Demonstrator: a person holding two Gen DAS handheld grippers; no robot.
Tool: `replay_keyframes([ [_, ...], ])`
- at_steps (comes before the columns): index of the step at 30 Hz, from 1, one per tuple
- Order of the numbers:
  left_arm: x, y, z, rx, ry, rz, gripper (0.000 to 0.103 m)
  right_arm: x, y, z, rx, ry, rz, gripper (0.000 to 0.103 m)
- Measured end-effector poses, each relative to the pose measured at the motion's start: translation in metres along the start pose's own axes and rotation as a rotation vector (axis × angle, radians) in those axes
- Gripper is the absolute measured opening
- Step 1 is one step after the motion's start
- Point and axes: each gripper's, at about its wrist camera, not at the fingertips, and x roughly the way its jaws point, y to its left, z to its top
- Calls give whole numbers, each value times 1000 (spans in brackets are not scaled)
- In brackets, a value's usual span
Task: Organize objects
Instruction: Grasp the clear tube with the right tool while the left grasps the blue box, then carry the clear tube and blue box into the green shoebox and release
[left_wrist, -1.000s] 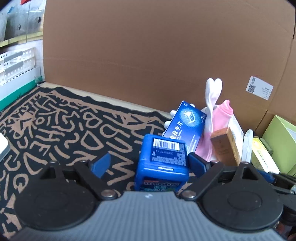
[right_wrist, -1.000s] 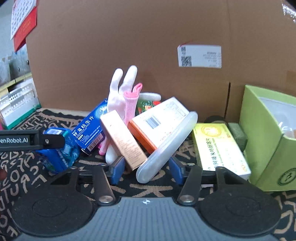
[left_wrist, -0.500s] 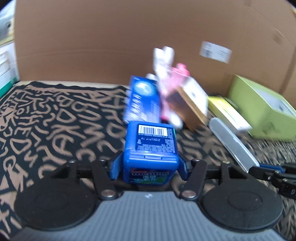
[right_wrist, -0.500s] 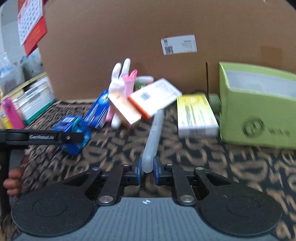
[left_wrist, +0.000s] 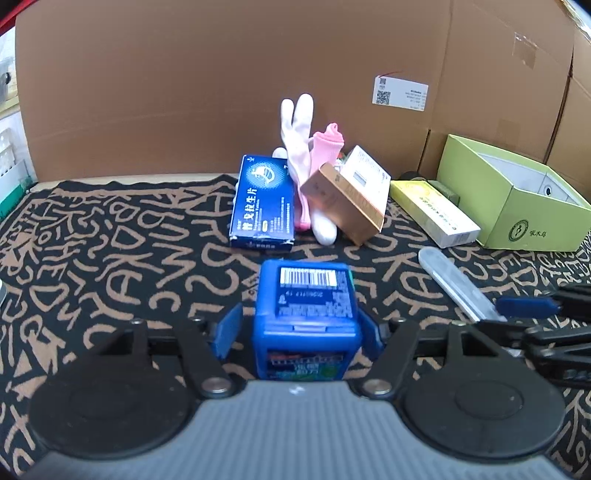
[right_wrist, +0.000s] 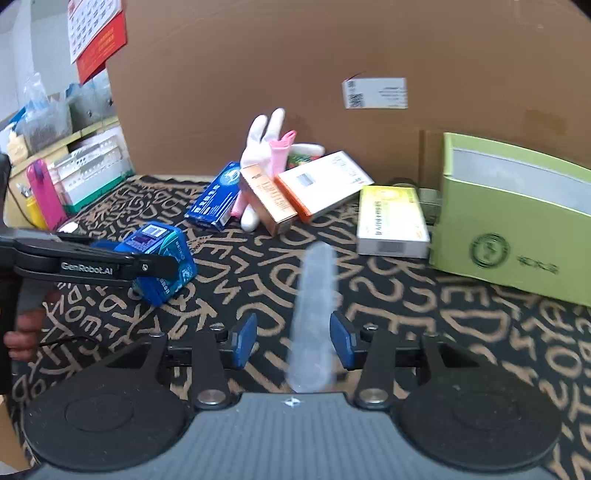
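Left gripper: spread around the blue gum box, apparently just set down mid-tabletop. Right gripper: spread beside the clear tube, near the green box, likely destination.

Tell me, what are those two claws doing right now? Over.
Left gripper open around blue mint box. Right gripper open, clear tube loose between its fingers, blurred. Pile of boxes and green box ahead, apart from both.

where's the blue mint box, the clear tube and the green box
blue mint box (left_wrist: 308, 306), left wrist view, top face below barcode
clear tube (right_wrist: 314, 306), right wrist view, middle of its length
green box (right_wrist: 517, 251), right wrist view, front wall
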Motion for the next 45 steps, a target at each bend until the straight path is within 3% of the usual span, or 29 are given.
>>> replay_keyframes([
  [4,6,-5,4,18,2,-3,68,10,6,4,-49,3,-27,37],
  [7,12,-7,5,31,13,-4,68,13,5,8,-43,10,-28,37],
  [12,19,-6,5,22,29,5,67,19,6,8,-84,20,-107,37],
  [21,28,0,3,15,64,28,67,32,-5,7,-28,46,-90,41],
  [25,27,-2,1,40,62,19,55,32,-4,6,-49,46,-82,46],
  [27,27,-6,0,60,61,29,55,30,-2,4,-54,28,-90,32],
  [29,26,-8,0,68,64,27,55,28,-1,0,-59,9,-92,32],
  [35,18,-23,6,74,60,-47,55,11,-9,-5,27,-38,-27,31],
  [45,-1,-93,59,143,-58,-273,55,-55,-56,12,129,-207,-70,31],
])
